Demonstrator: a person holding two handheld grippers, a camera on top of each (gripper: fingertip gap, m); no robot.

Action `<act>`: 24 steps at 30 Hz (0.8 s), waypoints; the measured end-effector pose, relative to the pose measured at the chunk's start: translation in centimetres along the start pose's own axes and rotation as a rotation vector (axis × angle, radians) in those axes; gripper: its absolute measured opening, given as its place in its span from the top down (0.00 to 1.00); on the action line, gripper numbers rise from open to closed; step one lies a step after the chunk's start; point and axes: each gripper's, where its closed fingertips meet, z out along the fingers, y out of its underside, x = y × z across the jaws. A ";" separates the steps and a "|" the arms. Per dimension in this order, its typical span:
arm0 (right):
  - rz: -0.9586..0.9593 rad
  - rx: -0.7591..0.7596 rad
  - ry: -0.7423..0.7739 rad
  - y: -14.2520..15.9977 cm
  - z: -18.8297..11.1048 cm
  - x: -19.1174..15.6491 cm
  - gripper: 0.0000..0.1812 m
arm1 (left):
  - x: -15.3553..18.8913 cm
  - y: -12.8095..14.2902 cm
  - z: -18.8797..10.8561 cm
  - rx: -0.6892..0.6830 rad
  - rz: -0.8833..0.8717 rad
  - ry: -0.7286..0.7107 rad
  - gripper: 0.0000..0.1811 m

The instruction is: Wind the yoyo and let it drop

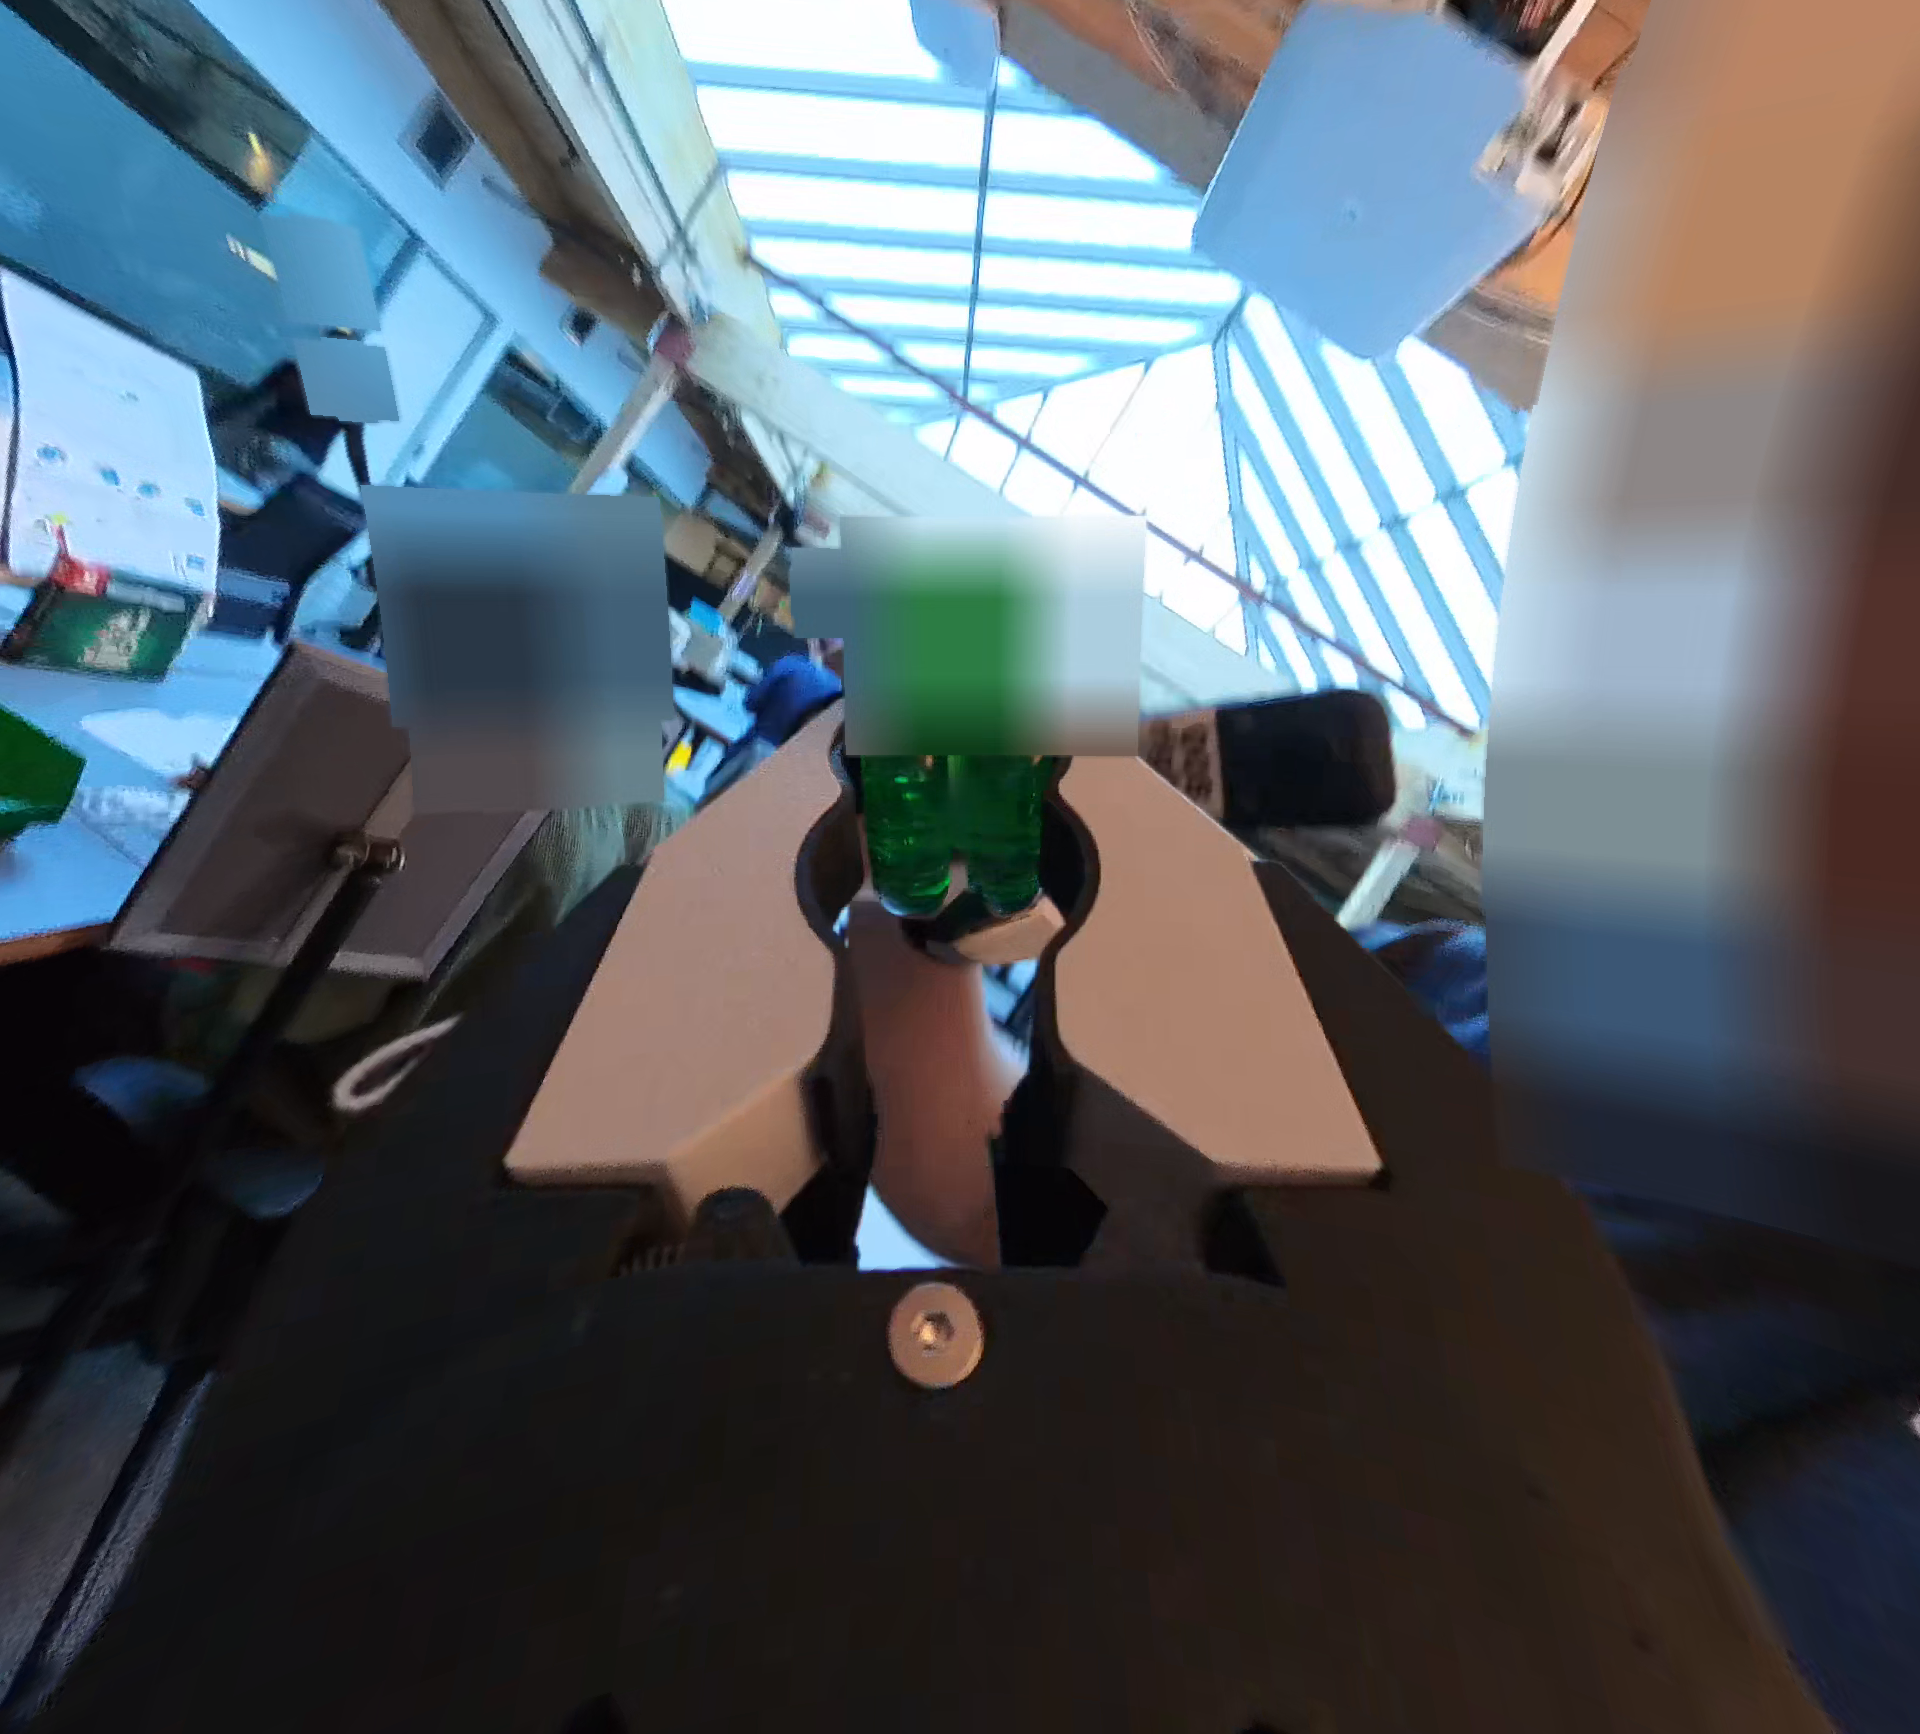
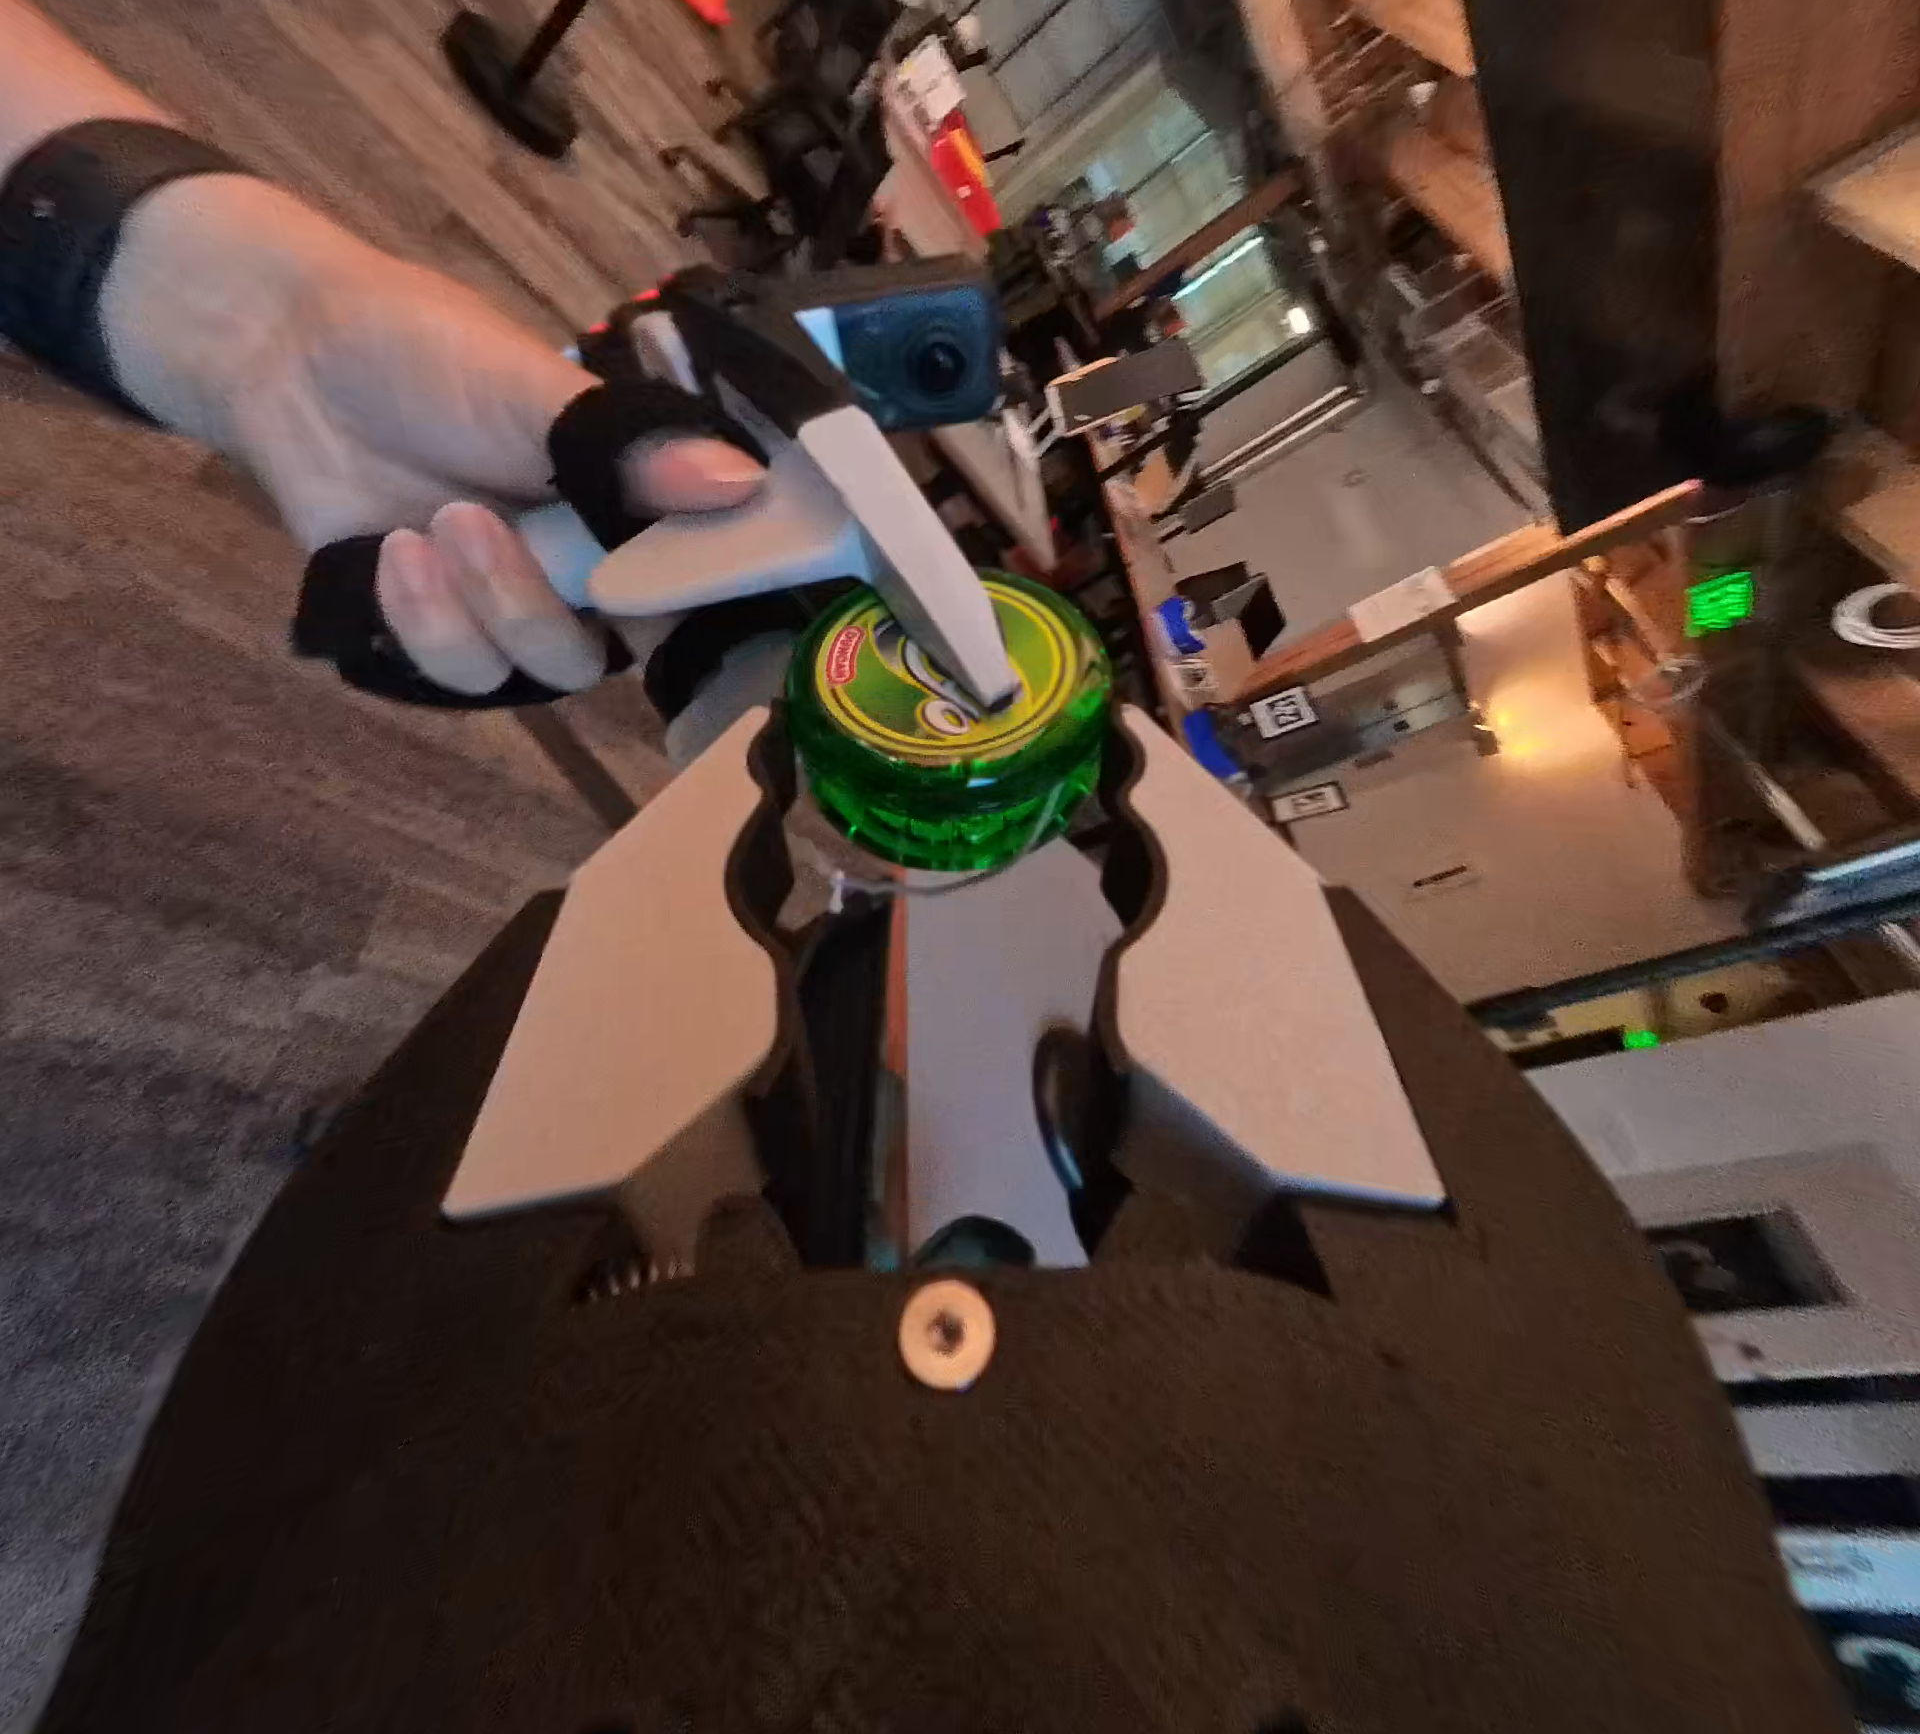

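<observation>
The translucent green plastic yoyo [image 2: 940, 728], with its yellow printed face disc, sits clamped between the two grey fingers of my left gripper [image 1: 951, 843]; in the left wrist view the two green halves stand edge-on between the fingers, and in the right wrist view one grey finger of that gripper lies across the yellow face. My left gripper is clenched on the yoyo. My right gripper [image 2: 945, 811] is positioned just near of the yoyo, jaws parted to either side of the green rim; I cannot confirm that either jaw touches it. A thin string [image 2: 935, 884] trails from the yoyo groove toward the left jaw of the right gripper; whether that gripper pinches it is not visible, so I judge the gripper released. Status, as a judgement: winding is in progress or near completion, since only a short length of string shows outside the groove; the drop is not yet done. Clearance: my gloved left hand [image 2: 416, 458] occupies the space to the left, and a white table surface [image 2: 1455, 853] with small fixtures lies to the right and far. Both grippers are held in open air. The drop needs unobstructed space below the yoyo.
</observation>
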 end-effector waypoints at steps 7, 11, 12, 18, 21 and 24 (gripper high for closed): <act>-0.122 0.036 -0.573 -0.1 -2.8 -3.3 0.68 | 1.4 4.6 0.9 -0.447 0.009 0.081 0.83; 0.121 0.080 -0.392 -0.8 -1.3 -1.2 0.51 | 0.7 2.8 0.8 -0.457 0.201 -0.036 0.85; 0.215 0.099 -0.349 -0.9 -1.0 -1.1 0.50 | 0.3 2.3 0.7 -0.453 0.291 -0.091 0.85; 0.276 0.197 -0.050 -1.5 0.0 0.2 0.63 | 1.0 2.7 0.7 -0.566 0.612 -0.172 0.85; 0.151 0.159 -0.023 -1.5 -0.3 -0.6 0.70 | 0.8 3.0 0.4 -0.664 0.738 -0.202 0.85; 0.199 0.205 -0.026 -1.7 -1.4 -0.4 0.71 | 1.3 2.6 0.6 -0.678 0.840 -0.213 0.85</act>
